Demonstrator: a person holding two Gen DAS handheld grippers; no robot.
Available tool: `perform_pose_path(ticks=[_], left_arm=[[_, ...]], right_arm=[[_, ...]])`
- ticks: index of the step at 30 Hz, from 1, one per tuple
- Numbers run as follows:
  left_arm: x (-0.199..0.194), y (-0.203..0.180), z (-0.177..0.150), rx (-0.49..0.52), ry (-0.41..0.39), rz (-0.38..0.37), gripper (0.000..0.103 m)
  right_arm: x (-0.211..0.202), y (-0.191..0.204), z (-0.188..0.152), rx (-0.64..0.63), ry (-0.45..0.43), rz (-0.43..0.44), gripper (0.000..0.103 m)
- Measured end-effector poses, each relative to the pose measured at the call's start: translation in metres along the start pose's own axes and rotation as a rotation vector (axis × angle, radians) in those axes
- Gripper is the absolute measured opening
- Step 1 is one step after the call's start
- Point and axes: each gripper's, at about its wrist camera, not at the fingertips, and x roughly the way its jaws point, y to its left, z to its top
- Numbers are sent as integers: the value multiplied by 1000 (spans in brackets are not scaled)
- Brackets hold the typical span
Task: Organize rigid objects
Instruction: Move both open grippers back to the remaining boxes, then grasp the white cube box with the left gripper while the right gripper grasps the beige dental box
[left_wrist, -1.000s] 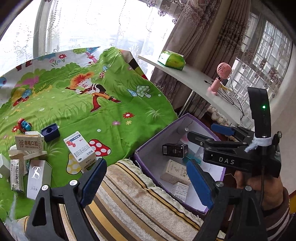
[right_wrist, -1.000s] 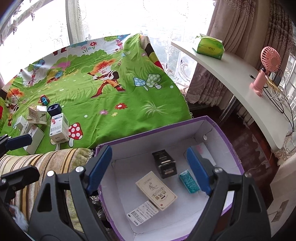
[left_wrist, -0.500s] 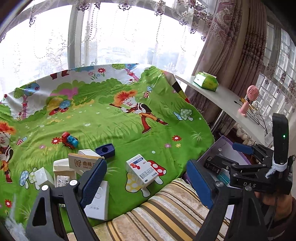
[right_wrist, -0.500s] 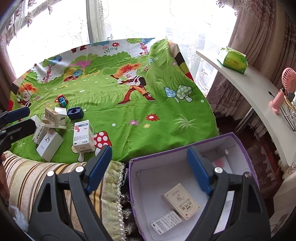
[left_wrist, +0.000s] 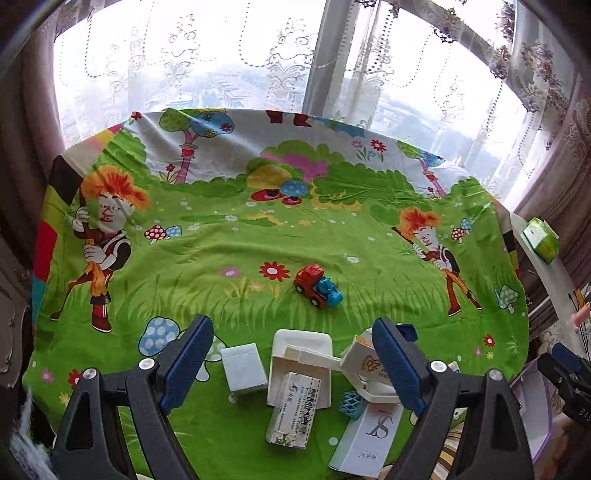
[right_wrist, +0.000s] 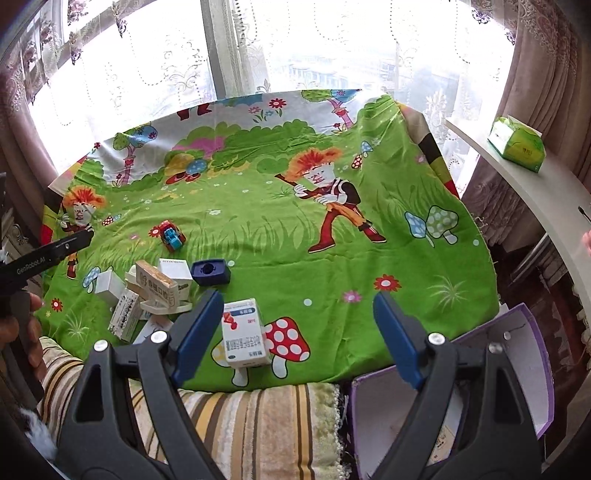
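My left gripper (left_wrist: 291, 365) is open and empty, hovering over a heap of small cartons: a white box (left_wrist: 243, 369), a long printed carton (left_wrist: 293, 410), a tan carton (left_wrist: 364, 365) and a white "TS" box (left_wrist: 369, 439). A red and blue toy truck (left_wrist: 317, 286) lies beyond them. My right gripper (right_wrist: 299, 336) is open and empty; a white and blue medicine carton (right_wrist: 243, 338) stands just inside its left finger. A dark blue block (right_wrist: 210, 271) lies past it. The purple storage box (right_wrist: 532, 354) sits at lower right.
The cartoon-printed green cloth (right_wrist: 332, 258) covers the table under a bright window. A striped towel (right_wrist: 251, 421) lies at the near edge. A white shelf (right_wrist: 535, 192) on the right holds a green tissue pack (right_wrist: 517, 144). The left gripper (right_wrist: 44, 258) shows at the right wrist view's left edge.
Both grippers have swung left, away from the purple box and towards the cartons on the cloth. The left one now hangs over the heap. Both stayed open.
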Motion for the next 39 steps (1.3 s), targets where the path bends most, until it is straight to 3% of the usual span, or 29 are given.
perform_pose_path(ticks=[5,9,16,24,32,35,37,39], left_arm=[[21,45,-10,-147,39,38,86],[37,57,-20,-192,82,44,83],[59,52,-33,-188,126,41,80],[68,47,-38,-160,143,65,78],[76,47,-42,-154,171,64,62],[78,46,-43,-149,178,60,53],[79,45,-44,-146,181,57,45],[78,46,-44,-149,180,57,42]], right_arm=[[18,30,17,45,-9,44,86],[36,56,19,52,-1,65,86],[57,98,-2,-63,-20,107,86],[90,112,-21,-138,64,198,86],[110,109,-22,-104,120,309,86],[114,103,-22,-81,133,329,75],[118,101,-23,-66,147,343,56],[119,99,-24,-57,156,356,44]])
